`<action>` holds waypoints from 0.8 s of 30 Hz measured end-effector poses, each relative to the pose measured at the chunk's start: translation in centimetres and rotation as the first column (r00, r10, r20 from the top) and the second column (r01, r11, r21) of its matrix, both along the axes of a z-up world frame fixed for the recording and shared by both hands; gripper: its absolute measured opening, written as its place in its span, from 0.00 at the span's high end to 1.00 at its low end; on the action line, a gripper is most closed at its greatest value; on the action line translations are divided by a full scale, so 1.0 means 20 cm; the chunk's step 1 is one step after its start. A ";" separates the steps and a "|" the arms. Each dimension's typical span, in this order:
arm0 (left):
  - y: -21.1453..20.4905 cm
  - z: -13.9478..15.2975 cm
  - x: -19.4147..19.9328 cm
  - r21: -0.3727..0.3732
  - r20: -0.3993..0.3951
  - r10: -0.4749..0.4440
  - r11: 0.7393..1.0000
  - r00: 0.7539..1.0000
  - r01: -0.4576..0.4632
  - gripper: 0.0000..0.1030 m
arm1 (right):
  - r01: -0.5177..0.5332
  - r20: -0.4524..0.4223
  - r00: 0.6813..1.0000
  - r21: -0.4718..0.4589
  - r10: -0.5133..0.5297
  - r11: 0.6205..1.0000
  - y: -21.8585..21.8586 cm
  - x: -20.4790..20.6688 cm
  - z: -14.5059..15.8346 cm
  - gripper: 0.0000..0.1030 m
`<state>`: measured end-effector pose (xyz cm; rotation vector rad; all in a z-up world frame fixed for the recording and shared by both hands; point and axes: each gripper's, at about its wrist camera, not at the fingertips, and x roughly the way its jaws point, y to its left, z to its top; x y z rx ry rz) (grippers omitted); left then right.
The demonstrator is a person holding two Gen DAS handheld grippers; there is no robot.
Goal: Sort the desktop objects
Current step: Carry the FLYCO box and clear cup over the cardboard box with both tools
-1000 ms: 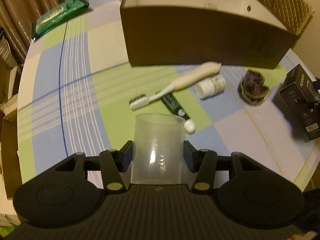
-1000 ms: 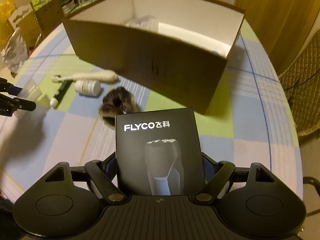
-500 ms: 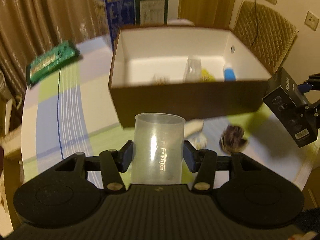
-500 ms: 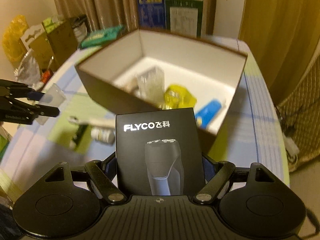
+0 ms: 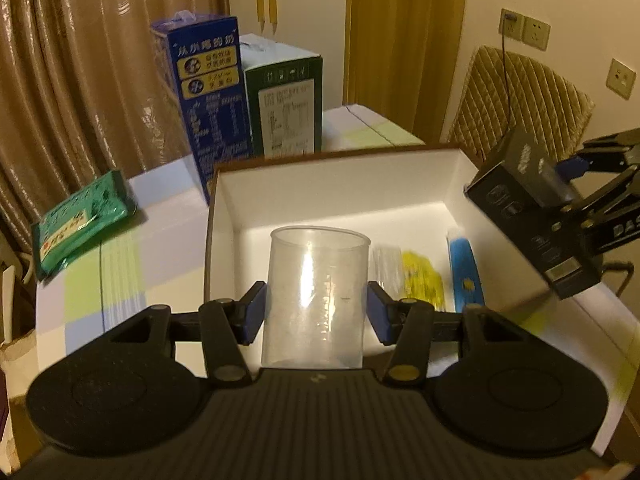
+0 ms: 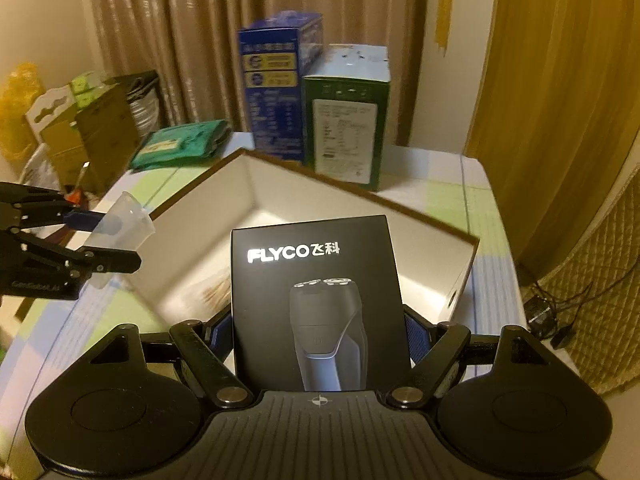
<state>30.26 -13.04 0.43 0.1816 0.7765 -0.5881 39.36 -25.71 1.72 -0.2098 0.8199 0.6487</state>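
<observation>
My left gripper [image 5: 316, 312] is shut on a clear plastic cup [image 5: 316, 296] and holds it over the near edge of the open cardboard box [image 5: 344, 184]. My right gripper [image 6: 318, 336] is shut on a black FLYCO shaver box [image 6: 316, 300] and holds it over the box's near right side; it also shows in the left wrist view [image 5: 532, 216]. The cup shows at the left in the right wrist view [image 6: 120, 228]. Inside the box lie a blue item [image 5: 464, 264], a yellow item [image 5: 420, 276] and a clear item [image 5: 386, 264].
A blue carton [image 5: 208, 96] and a green carton [image 5: 288, 104] stand behind the box. A green packet [image 5: 80, 224] lies at the far left of the checked tablecloth [image 5: 120, 272]. A quilted chair [image 5: 520, 96] stands at the right. Curtains hang behind.
Both grippers have risen from the table and moved forward over the open box, each still holding its object. The toothbrush, bottle and hair tie on the table have dropped out of view.
</observation>
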 end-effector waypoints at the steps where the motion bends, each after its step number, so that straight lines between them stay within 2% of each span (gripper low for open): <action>1: -0.02 0.00 0.03 0.004 -0.003 -0.001 1.000 1.000 0.001 0.54 | 0.008 0.001 1.000 -0.005 -0.008 1.000 0.01 0.03 -0.01 0.25; 7: -0.14 -0.04 0.25 0.021 -0.016 -0.004 1.000 1.000 0.005 0.54 | 0.072 -0.015 0.997 -0.042 -0.073 0.996 0.09 0.25 -0.07 0.25; 13: -0.24 -0.17 0.47 0.045 -0.090 0.019 0.999 0.996 -0.015 0.54 | 0.121 -0.062 0.990 -0.061 -0.125 0.991 0.12 0.42 -0.18 0.25; 24: -0.36 -0.36 0.65 0.125 -0.129 0.030 0.992 0.991 -0.013 0.54 | 0.180 -0.151 0.970 -0.073 -0.189 0.981 0.18 0.61 -0.38 0.25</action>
